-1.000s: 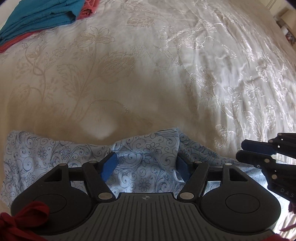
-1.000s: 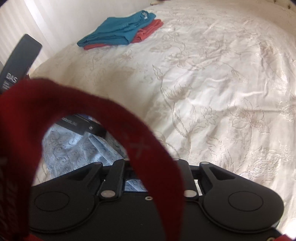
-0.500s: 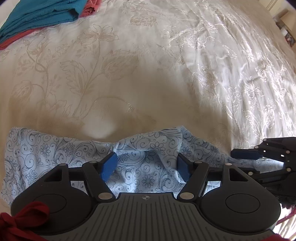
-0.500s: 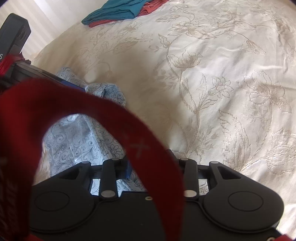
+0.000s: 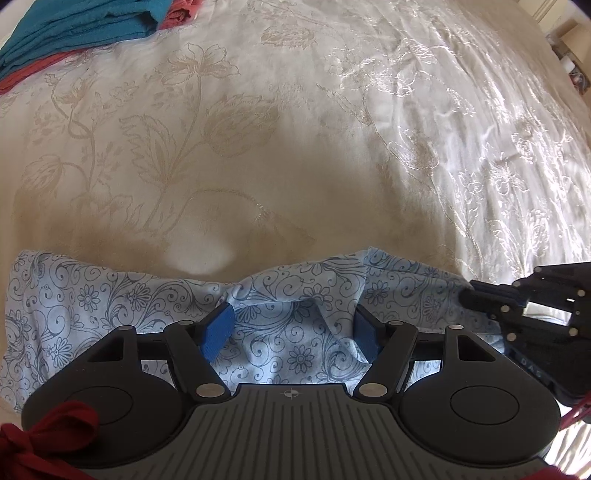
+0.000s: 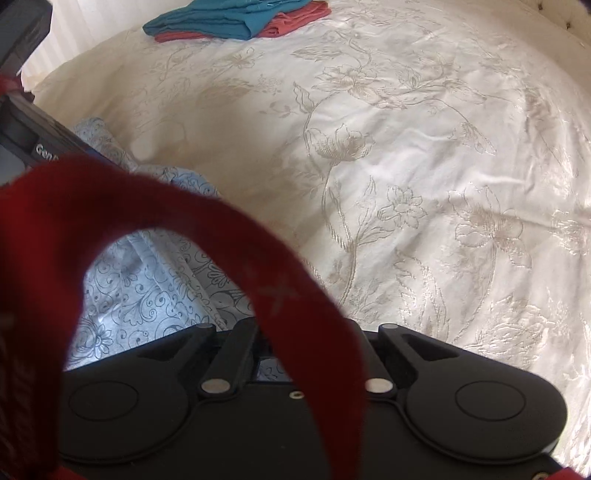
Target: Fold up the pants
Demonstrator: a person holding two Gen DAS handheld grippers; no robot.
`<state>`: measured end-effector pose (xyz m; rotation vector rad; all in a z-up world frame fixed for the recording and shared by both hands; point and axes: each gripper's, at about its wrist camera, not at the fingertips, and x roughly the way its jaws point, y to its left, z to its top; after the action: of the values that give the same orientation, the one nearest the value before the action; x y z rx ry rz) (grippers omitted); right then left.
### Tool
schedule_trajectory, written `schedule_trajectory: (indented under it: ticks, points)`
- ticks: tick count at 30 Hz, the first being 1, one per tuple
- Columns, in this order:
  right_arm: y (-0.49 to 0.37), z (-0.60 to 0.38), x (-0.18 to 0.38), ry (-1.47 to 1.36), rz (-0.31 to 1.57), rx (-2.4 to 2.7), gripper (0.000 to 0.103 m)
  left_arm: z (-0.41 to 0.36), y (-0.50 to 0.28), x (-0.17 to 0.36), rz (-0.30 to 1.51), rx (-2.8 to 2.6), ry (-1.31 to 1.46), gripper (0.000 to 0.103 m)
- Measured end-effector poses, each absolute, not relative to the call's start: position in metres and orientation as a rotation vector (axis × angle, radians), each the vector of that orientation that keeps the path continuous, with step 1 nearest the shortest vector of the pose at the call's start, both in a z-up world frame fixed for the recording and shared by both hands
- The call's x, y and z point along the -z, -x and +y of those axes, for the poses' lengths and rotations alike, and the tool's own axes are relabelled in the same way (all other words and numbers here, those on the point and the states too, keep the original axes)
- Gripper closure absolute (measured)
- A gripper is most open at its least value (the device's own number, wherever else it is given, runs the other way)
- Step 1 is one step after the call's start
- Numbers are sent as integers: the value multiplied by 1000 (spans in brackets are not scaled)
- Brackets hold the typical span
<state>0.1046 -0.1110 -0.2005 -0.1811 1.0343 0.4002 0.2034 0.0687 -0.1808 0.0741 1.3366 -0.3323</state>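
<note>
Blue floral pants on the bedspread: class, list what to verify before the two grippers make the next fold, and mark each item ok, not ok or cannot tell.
1. Left gripper open over the pants, cloth bunched between its blue pads: ok.
2. Right gripper shut on the pants' edge: cannot tell; its tips meet the cloth, and a red strap blocks its own camera.
3. Pants lying flat: not ok, ridged and creased.
4. Bare bedspread ahead for the fold: ok.
5. Folded teal and red clothes apart from the pants: ok.

red strap hiding right gripper tips, pants edge-cropped
</note>
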Motion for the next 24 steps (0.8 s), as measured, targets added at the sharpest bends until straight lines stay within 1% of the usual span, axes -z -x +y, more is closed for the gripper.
schedule_trajectory:
  ticks: [2,3,4,5,6,13,15,18,24]
  points:
    - [-105,-114,199,150,1034,-383,93,70,-207,178,1340,339,-44,36]
    - [-105,-119,196,115,1023,-371,81,70,-209,175,1339,345,-26,36]
    - [-105,-123,193,91,1015,-355,62,70,-211,173,1335,351,-14,36]
    - [-105,-128,189,75,1005,-332,57,70,-214,169,1325,359,-3,36]
    - [-105,-133,185,63,986,-303,54,70,-216,166,1316,365,2,36]
    - [-88,-168,148,7,885,-154,54,66,-241,153,1275,390,56,36]
    - [-81,-167,138,8,850,-156,53,65,-248,152,1258,393,88,36]
    - [-78,-144,130,-14,827,-268,53,67,-255,147,1242,384,120,36]
    - [-99,-83,145,-10,847,-487,53,84,-246,138,1226,373,101,36]
